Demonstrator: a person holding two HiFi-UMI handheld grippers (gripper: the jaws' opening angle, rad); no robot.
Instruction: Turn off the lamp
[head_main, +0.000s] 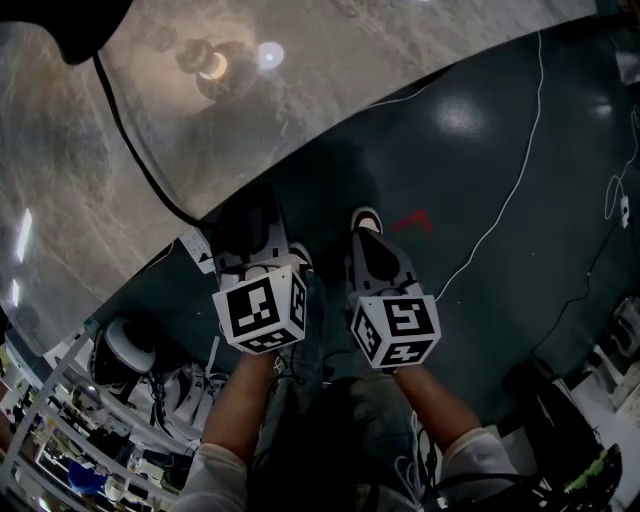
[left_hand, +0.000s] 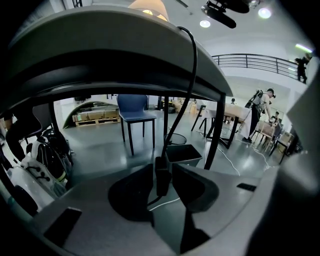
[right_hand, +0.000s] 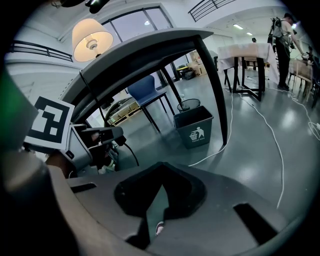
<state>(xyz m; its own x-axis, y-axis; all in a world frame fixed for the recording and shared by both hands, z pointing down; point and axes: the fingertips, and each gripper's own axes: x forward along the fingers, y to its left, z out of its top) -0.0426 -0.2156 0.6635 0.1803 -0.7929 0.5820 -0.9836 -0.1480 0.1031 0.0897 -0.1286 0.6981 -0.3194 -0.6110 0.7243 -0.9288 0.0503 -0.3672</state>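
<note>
The left gripper (left_hand: 163, 166) is seen with its jaws drawn in against a black inline switch (left_hand: 161, 177), which is held upright between them. From the switch a black cord (left_hand: 192, 85) is led up and over the edge of the round table (head_main: 300, 100). In the head view the same cord can be traced across the mottled table top towards the far left. The right gripper (right_hand: 163, 184) is held just to the right of the left one. Its jaws are brought together at the tips with nothing between them, and only a strip of floor and a shoe tip is seen through the gap below. Both grippers are held low, near the table's near edge, each by a bare forearm.

The lamp (right_hand: 92, 37) is stood on the table top, far and to the left of the grippers. Its pale shade is seen glowing, so the lamp is lit.

Under the table a blue chair (left_hand: 134, 107) is set on the grey floor, with a dark waste bin (right_hand: 194, 131) to its right. A thin white cable (head_main: 520, 170) is laid across the floor at the right. Another table and a standing person (right_hand: 284, 35) are seen at the far right.
</note>
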